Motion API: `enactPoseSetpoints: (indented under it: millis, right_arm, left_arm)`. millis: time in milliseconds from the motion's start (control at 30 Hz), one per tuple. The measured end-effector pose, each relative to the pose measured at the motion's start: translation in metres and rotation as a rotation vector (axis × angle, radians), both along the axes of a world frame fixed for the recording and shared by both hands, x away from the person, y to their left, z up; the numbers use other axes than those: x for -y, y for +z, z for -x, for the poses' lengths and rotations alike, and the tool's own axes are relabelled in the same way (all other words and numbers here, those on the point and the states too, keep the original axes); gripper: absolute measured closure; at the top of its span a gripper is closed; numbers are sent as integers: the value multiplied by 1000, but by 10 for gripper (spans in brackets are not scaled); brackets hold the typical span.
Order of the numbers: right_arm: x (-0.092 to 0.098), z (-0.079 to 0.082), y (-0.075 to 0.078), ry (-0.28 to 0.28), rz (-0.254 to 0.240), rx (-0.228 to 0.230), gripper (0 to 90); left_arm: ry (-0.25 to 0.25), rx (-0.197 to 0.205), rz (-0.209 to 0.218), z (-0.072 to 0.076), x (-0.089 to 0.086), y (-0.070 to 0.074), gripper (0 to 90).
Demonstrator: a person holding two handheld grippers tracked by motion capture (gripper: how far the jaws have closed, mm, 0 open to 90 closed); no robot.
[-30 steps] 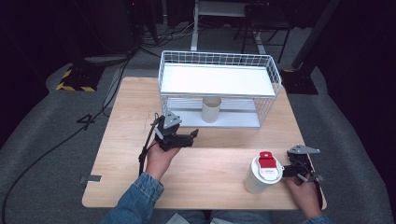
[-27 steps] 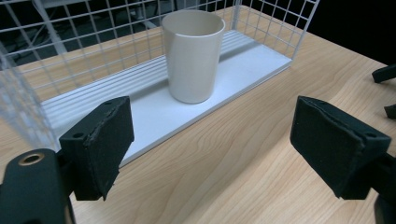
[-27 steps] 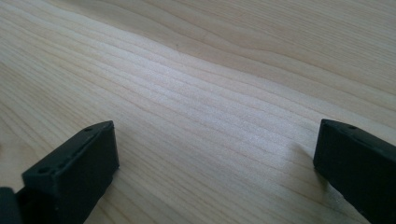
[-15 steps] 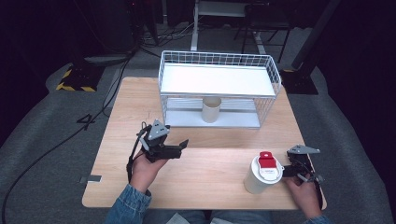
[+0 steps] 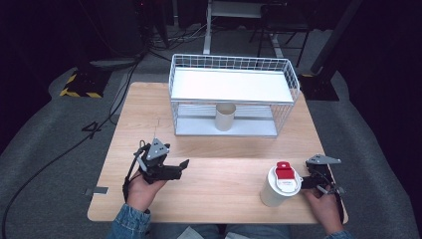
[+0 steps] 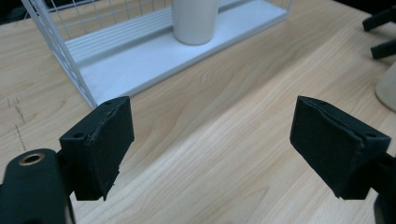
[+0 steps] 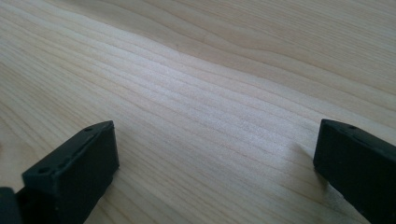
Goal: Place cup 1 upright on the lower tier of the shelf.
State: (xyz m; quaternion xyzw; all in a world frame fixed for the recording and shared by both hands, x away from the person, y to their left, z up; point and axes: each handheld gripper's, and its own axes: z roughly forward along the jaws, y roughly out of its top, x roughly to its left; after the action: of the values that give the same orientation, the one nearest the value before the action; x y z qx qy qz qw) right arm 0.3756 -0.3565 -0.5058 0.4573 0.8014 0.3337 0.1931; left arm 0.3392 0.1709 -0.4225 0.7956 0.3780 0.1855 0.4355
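A white lidded cup (image 5: 277, 187) with a red tab on top stands at the table's front right. My right gripper (image 5: 313, 180) rests just right of it, apart from the cup; in the right gripper view the gripper (image 7: 215, 154) is open over bare wood. My left gripper (image 5: 182, 167) sits at the front left, pointing right. In the left gripper view the gripper (image 6: 210, 135) is open with nothing between its pads. A second, lidless cream cup (image 5: 225, 116) stands upright on the wire rack's lower shelf, and the left gripper view has this cup (image 6: 194, 18) ahead.
The white wire rack (image 5: 231, 94) with two shelves fills the back middle of the wooden table (image 5: 224, 199). Its corner post (image 6: 70, 70) is close ahead of my left gripper. Cables and a desk frame lie on the grey floor beyond.
My left gripper has drawn back from the rack, moving left and toward the near edge, still open. The right gripper and both cups have stayed put.
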Motion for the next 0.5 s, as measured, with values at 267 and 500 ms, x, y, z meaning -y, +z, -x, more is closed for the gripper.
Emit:
enactPoseSetpoints:
  millis: [267,500]
  right_arm:
    - [0,0,0,0,0,0,1]
    - [0,0,0,0,0,0,1]
  left_arm:
    - [35,-26,6,9,-19,-10,142]
    - [65,-62,4,13,-33,-22,142]
